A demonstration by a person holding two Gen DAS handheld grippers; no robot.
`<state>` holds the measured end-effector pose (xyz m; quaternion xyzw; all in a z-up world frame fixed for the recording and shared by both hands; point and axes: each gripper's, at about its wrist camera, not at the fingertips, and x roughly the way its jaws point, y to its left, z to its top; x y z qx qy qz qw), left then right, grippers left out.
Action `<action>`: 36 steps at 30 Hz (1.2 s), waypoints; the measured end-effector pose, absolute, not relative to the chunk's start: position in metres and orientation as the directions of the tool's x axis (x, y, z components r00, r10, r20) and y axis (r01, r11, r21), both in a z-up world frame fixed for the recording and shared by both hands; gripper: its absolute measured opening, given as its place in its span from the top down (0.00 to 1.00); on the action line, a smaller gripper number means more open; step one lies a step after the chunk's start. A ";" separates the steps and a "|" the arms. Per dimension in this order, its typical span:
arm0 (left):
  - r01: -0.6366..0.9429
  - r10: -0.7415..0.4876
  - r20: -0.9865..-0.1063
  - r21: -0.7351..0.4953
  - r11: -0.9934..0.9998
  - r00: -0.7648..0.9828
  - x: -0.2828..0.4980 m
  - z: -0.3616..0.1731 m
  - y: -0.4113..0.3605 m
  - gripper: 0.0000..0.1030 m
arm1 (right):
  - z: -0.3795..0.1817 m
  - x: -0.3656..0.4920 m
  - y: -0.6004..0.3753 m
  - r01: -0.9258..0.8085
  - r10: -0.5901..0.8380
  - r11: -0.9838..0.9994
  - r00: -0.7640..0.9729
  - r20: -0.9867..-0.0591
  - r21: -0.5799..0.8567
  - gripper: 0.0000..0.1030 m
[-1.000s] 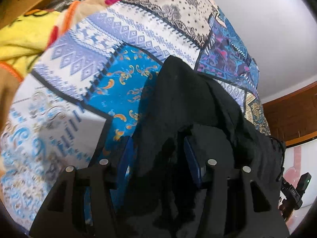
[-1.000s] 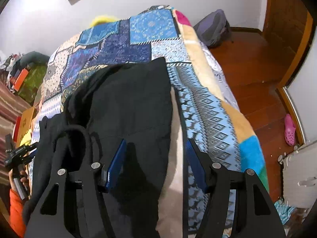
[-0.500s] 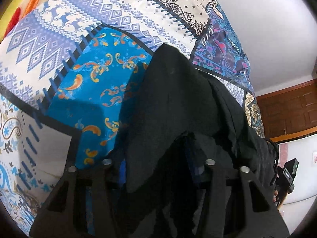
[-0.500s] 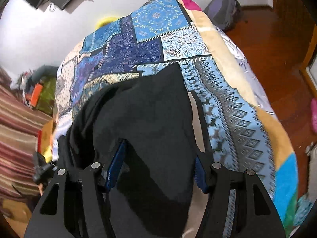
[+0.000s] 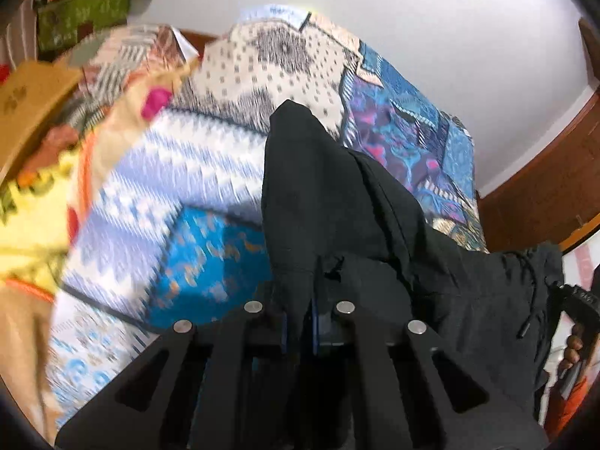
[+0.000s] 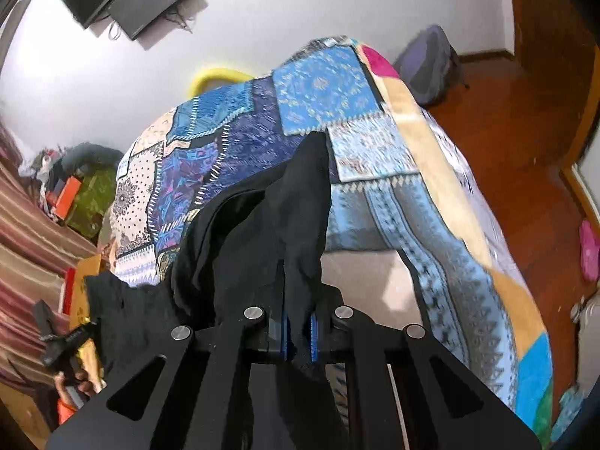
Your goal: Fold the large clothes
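Observation:
A large black garment (image 5: pixel 337 202) lies on a bed under a patchwork quilt (image 5: pixel 210 172). My left gripper (image 5: pixel 300 326) is shut on one near edge of the cloth, which rises in a pinched ridge from between the blue pads. In the right wrist view the same black garment (image 6: pixel 270 225) stretches away over the quilt (image 6: pixel 375 157), and my right gripper (image 6: pixel 299 333) is shut on another bunched edge, lifted off the bed. A drawstring (image 5: pixel 528 300) hangs from the garment's far side.
A person's hand holding the other gripper shows at the edge of each view (image 5: pixel 573 341) (image 6: pixel 71 360). A cardboard box (image 5: pixel 26 112) and yellow cloth (image 5: pixel 33 225) lie left of the bed. A grey backpack (image 6: pixel 431 63) sits on the wooden floor; a screen (image 6: pixel 127 0) hangs on the wall.
Both grippers closed on the black cloth that lay between their open jaws. Both then lifted, pulling the pinched edges up off the quilt.

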<state>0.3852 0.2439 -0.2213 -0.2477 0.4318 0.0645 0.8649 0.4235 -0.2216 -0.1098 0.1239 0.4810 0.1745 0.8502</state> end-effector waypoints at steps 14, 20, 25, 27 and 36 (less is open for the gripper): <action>-0.385 -0.089 -0.831 -0.346 0.856 0.550 0.404 -0.249 0.254 0.92 | -0.119 0.423 -0.197 -0.231 0.283 0.955 0.527 -0.802 0.185 0.93; -0.401 -0.047 -0.843 -0.302 0.865 0.535 0.396 -0.243 0.249 0.91 | -0.108 0.405 -0.183 -0.277 0.187 0.960 0.572 -0.798 0.026 0.90; -0.381 -0.016 -0.853 -0.250 0.890 0.522 0.378 -0.227 0.243 0.91 | -0.096 0.383 -0.182 -0.326 0.183 0.945 0.578 -0.795 -0.019 0.72; -0.356 0.004 -0.843 -0.223 0.907 0.538 0.368 -0.215 0.238 0.91 | -0.090 0.373 -0.184 -0.332 0.189 0.943 0.583 -0.791 -0.020 0.67; -0.297 0.036 -0.823 -0.164 0.941 0.567 0.316 -0.175 0.228 0.76 | -0.063 0.331 -0.207 -0.306 0.226 0.951 0.575 -0.786 0.050 0.51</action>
